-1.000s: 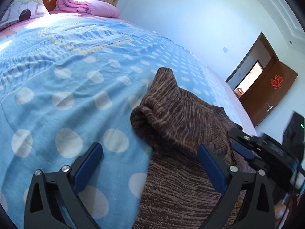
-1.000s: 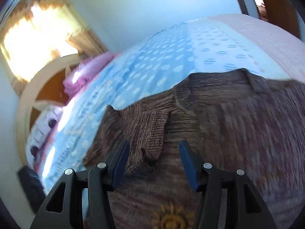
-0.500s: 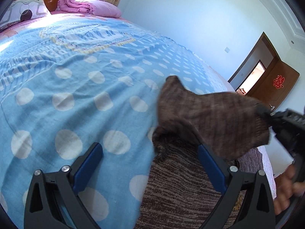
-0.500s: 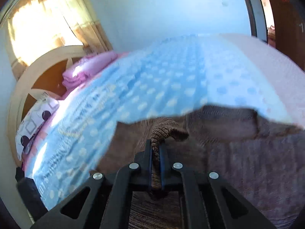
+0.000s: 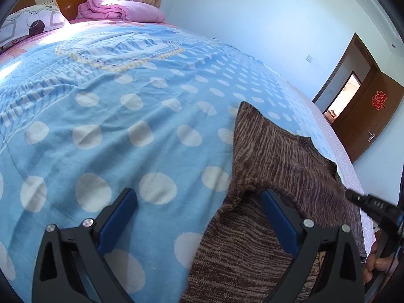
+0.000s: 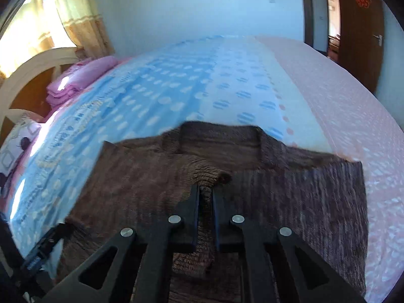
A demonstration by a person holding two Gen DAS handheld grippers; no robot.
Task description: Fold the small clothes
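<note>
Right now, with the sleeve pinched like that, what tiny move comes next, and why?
Probably carry the sleeve a little further across the brown sweater and lay it flat. The right gripper is shut on the sleeve's end, lifted over the sweater's body, while the left gripper hangs open over the blue bedspread.

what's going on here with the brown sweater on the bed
A person with a gripper in each hand is folding a small brown sweater on a blue polka-dot bedspread. The right gripper is clamped on a sleeve, carrying it across the sweater's body. The left gripper hangs open and empty beside the sweater's edge.
</note>
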